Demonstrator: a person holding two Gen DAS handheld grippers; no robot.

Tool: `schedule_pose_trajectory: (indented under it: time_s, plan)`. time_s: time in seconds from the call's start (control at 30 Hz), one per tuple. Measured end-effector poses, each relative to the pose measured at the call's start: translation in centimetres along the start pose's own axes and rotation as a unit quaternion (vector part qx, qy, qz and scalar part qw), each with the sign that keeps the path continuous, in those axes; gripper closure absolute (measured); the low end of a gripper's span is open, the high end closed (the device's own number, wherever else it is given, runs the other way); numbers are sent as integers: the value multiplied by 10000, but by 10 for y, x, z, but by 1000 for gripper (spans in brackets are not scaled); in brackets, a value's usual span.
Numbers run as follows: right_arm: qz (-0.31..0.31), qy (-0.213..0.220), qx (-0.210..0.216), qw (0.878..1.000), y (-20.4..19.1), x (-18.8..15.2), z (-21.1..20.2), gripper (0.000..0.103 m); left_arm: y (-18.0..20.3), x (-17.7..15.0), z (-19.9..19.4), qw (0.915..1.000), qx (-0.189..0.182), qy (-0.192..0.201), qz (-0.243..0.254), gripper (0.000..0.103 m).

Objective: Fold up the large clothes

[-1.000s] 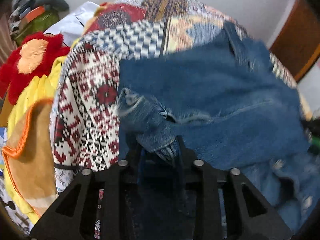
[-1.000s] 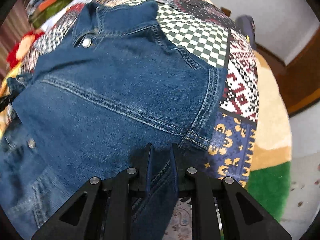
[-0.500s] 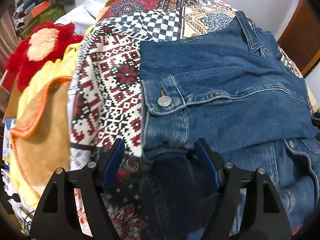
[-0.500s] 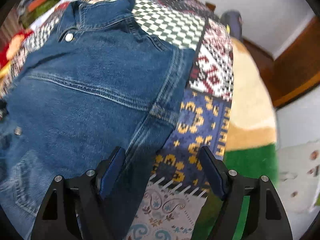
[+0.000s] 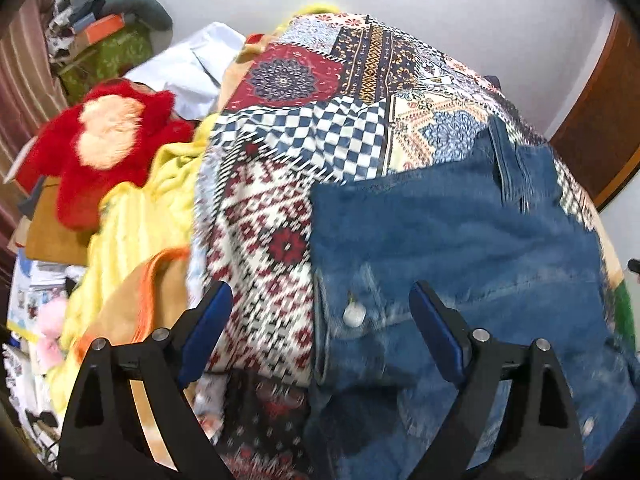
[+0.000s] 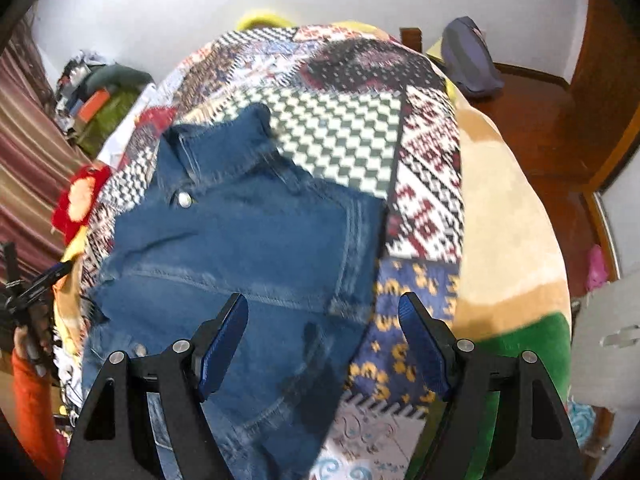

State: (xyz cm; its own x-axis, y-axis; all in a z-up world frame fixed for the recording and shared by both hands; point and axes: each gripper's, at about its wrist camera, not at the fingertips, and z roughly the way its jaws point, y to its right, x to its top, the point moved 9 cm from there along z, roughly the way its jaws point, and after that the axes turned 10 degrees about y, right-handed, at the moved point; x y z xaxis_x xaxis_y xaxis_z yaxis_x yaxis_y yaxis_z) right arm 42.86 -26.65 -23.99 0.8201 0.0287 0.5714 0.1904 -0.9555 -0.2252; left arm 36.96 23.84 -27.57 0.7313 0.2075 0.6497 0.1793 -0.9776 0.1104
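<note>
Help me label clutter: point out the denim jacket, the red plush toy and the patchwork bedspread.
denim jacket (image 6: 248, 240): right wrist view, back panel.
red plush toy (image 5: 108, 152): left wrist view, pale face patch.
patchwork bedspread (image 5: 296, 140): left wrist view, blue checkered patch.

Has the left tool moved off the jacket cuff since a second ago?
Yes. The left tool has just opened and pulled back from the jacket; more of the quilt shows.
</note>
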Motion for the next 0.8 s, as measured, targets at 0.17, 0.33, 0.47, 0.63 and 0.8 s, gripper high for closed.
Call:
schedule_pose_trajectory:
  time_s: [0.17, 0.33, 0.47, 0.63, 0.8]
  plan:
    - [-15, -70, -66, 10000, 2, 10, 23, 27, 0, 10, 53, 9978, -302, -486, -320, 13]
    - [182, -292, -123, 9993, 19, 8, 55, 27, -5, 7, 103, 9922, -516, -915, -669, 13]
    - [497, -401, -66, 9979, 33, 5, 75, 27, -7, 5, 129, 9895, -551, -1068, -808, 21]
    - [848, -368, 295, 9953, 35, 8, 89, 35, 3, 14, 134, 9903, -774, -882, -749, 50]
    - [1014, -466, 500, 9925, 30, 8, 109, 68, 4, 15, 144, 9917, -594, -879, -730, 77]
